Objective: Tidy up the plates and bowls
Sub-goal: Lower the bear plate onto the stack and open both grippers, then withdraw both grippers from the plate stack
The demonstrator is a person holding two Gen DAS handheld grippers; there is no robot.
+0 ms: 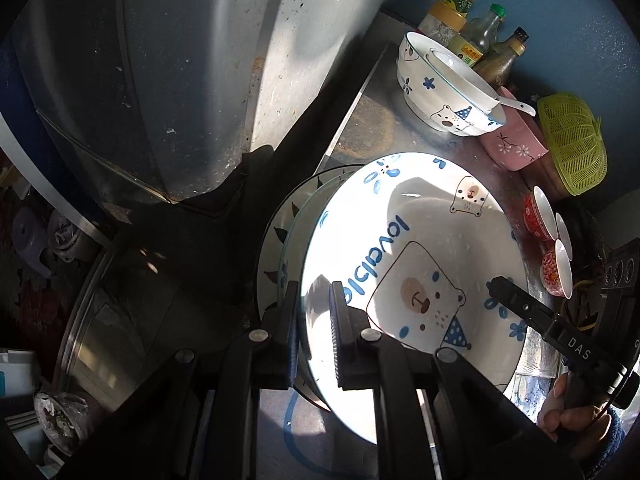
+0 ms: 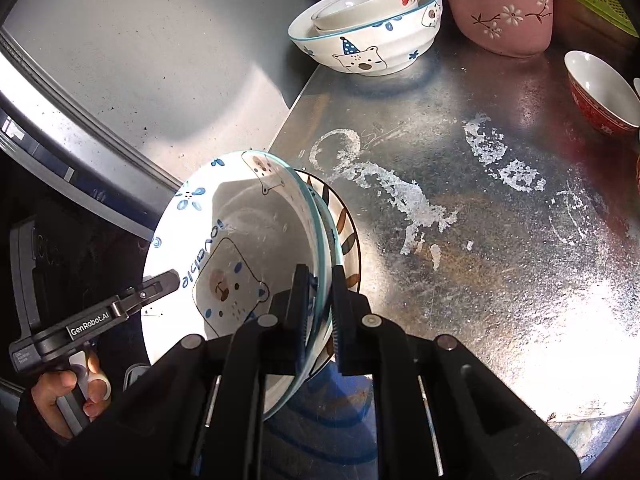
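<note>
- Left hand-held gripper (image 1: 314,332): pinching near rim of bear plate (image 1: 416,256), one finger above, one below.
- Right hand-held gripper (image 2: 320,312): clamped on opposite rim of same bear plate, pads either side of glassy edge.
- Bear plate: white, blue flowers, cartoon bear with party hat; held tilted between both grippers, at the surface's edge.
- Leaf-patterned plate (image 2: 346,232): directly beneath bear plate, only its rim visible.
- Surface (image 2: 480,200): scuffed metal, white residue patches, strong glare.
- Bear bowl (image 2: 360,40): far side of surface, smaller white bowl (image 2: 360,4) and spoon nested inside.
- Pink bowl (image 2: 500,12): just beside bear bowl.
- Red bowls (image 1: 542,216): right of plate, near green basket (image 1: 572,144).
- Bottles (image 1: 476,28): behind bear bowl, against blue wall.
</note>
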